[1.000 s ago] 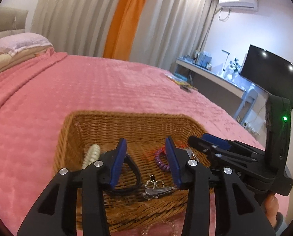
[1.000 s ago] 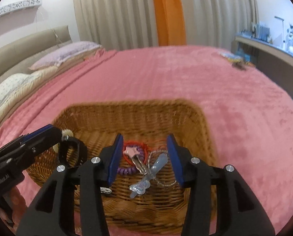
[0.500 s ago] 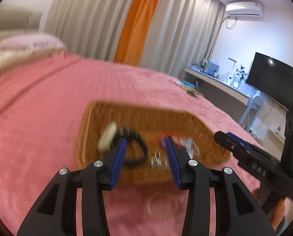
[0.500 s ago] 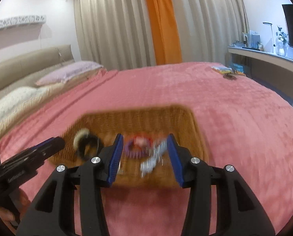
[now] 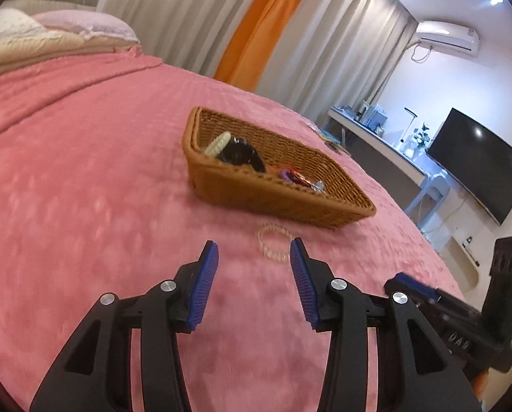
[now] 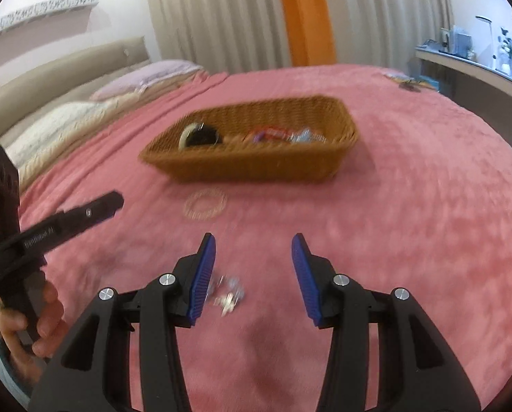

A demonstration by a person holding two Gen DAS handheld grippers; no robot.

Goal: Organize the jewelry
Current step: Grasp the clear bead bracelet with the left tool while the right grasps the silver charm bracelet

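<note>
The left gripper point(image 5: 254, 252) hovers over the pink bedspread point(image 5: 84, 178) with its blue-padded jaws apart and nothing between them. A clear beaded bracelet point(image 5: 273, 243) lies on the spread just ahead of the right-hand jaw's tip, close to touching it in this view. Beyond it sits the wicker basket point(image 5: 273, 199), holding a cream hair tie point(image 5: 218, 143), a dark band point(image 5: 238, 154) and some small coloured pieces (too blurred to name). The right gripper point(image 6: 254, 243) also stands with jaws apart and empty. A small silvery trinket point(image 6: 228, 292) lies on the spread between them, nearer the left-hand jaw; the bracelet point(image 6: 205, 203) rests ahead of that jaw, in front of the basket point(image 6: 256, 168).
</note>
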